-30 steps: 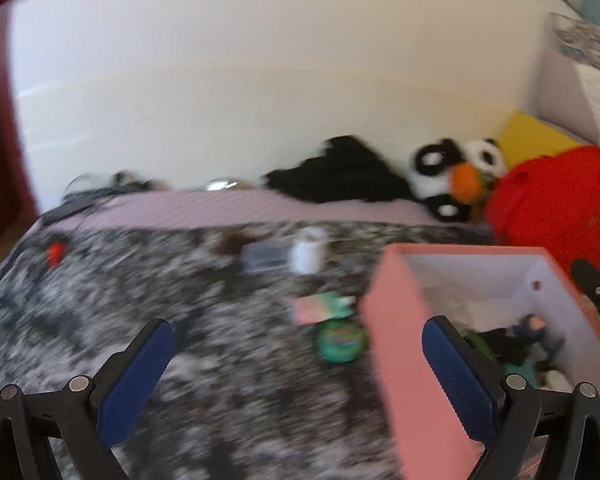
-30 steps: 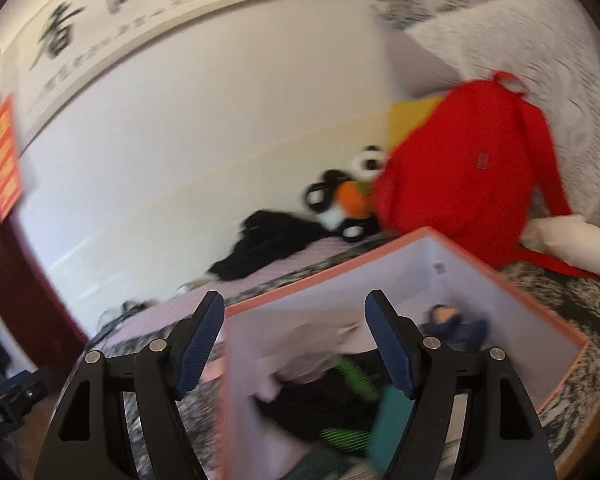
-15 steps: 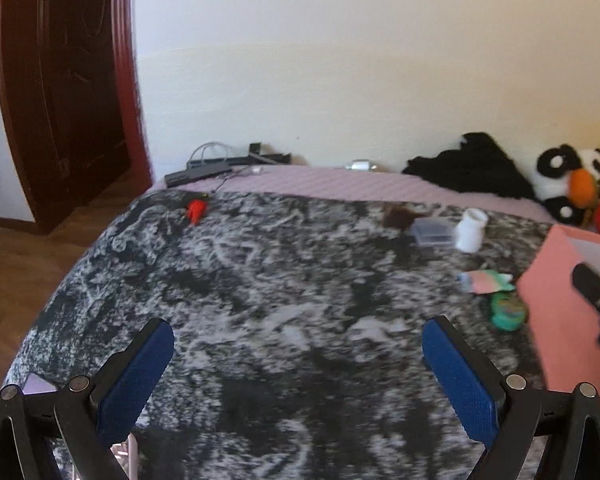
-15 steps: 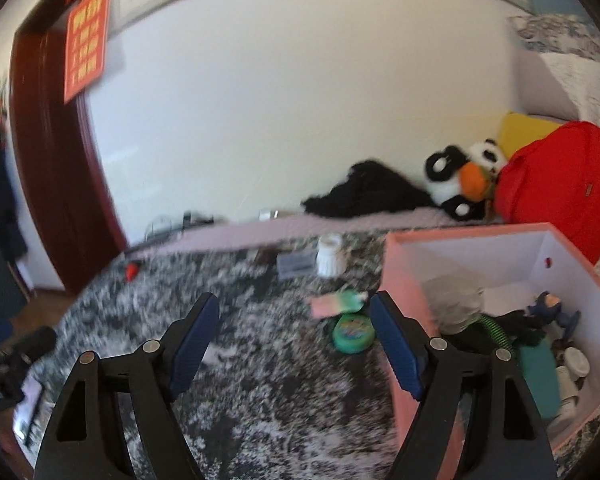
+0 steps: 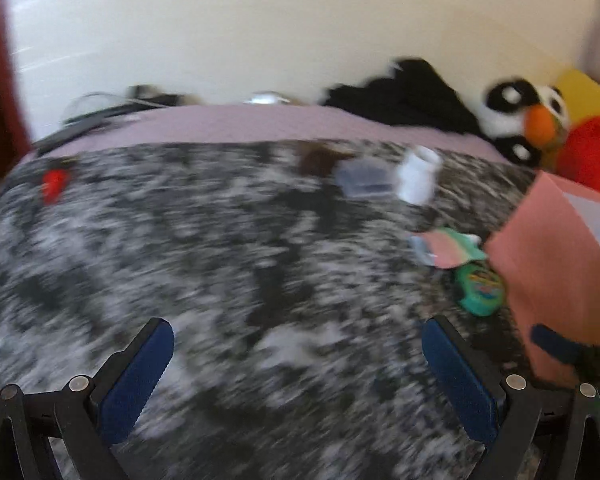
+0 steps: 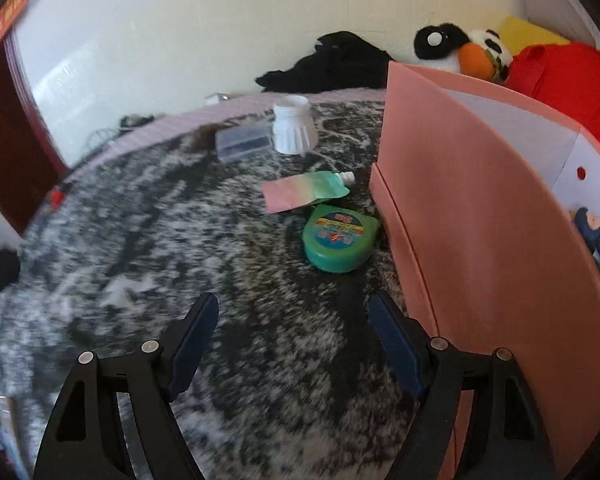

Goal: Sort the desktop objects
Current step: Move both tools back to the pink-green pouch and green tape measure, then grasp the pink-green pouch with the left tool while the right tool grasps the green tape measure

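Observation:
On the black-and-white patterned bed cover lie a green round tin (image 6: 339, 239) (image 5: 480, 290), a pink-green pouch (image 6: 307, 191) (image 5: 448, 250), a white jar (image 6: 294, 124) (image 5: 418, 174), a clear small case (image 6: 242, 143) (image 5: 364, 180) and a small red item (image 5: 54, 184). A pink box (image 6: 480, 216) (image 5: 556, 264) with white inside stands at the right and holds several items. My right gripper (image 6: 294, 320) is open and empty, low over the cover, just short of the green tin. My left gripper (image 5: 296, 344) is open and empty over the cover's middle.
A panda plush (image 6: 456, 50), a red backpack (image 6: 568, 84), a yellow cushion (image 6: 528, 30) and black clothing (image 6: 336, 64) lie along the far wall. Cables (image 5: 100, 110) lie at the far left edge. A dark door frame (image 6: 4, 128) stands left.
Both grippers have swung right and forward toward the loose items by the pink box. The right gripper has dropped lower and closer to the green tin. Both stay open.

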The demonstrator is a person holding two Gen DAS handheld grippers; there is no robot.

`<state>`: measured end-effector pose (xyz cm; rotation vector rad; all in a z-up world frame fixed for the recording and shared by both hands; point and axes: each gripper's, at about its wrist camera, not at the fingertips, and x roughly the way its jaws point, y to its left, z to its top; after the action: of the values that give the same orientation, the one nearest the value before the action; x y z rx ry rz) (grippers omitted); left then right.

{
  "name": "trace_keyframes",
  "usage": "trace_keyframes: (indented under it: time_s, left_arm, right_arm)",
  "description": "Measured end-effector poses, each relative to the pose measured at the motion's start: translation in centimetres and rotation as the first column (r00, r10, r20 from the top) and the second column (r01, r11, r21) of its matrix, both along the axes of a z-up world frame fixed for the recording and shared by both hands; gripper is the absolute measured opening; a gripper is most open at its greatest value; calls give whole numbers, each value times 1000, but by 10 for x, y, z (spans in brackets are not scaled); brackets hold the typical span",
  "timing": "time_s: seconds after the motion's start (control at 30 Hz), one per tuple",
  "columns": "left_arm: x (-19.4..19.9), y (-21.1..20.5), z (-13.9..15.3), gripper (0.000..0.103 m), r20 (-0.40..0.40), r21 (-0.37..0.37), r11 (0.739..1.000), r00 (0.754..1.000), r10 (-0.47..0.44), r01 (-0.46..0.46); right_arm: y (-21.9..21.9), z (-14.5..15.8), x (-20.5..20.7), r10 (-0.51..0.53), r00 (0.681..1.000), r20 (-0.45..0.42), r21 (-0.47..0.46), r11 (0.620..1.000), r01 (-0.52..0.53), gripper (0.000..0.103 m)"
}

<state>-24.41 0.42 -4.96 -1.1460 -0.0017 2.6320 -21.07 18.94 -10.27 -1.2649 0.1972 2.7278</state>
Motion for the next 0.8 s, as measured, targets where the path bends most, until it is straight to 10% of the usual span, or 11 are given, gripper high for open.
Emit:
trace_keyframes:
  time_s: [0.3, 0.57, 0.8]
  left_arm:
    - [-50, 61, -10, 102, -16, -40, 939, 939, -343, 342]
    - [-82, 49, -11, 102, 34, 63, 886, 886, -463, 460]
    - [-93, 79, -26, 102, 99, 30, 862, 857, -506, 506]
  right_arm:
    - [10, -33, -37, -61, 998, 24, 95, 994, 59, 53]
    - [22, -40, -84, -92, 996, 21, 130, 988, 89, 77]
    - [38, -34, -74, -38, 997, 61, -13, 999, 39, 63]
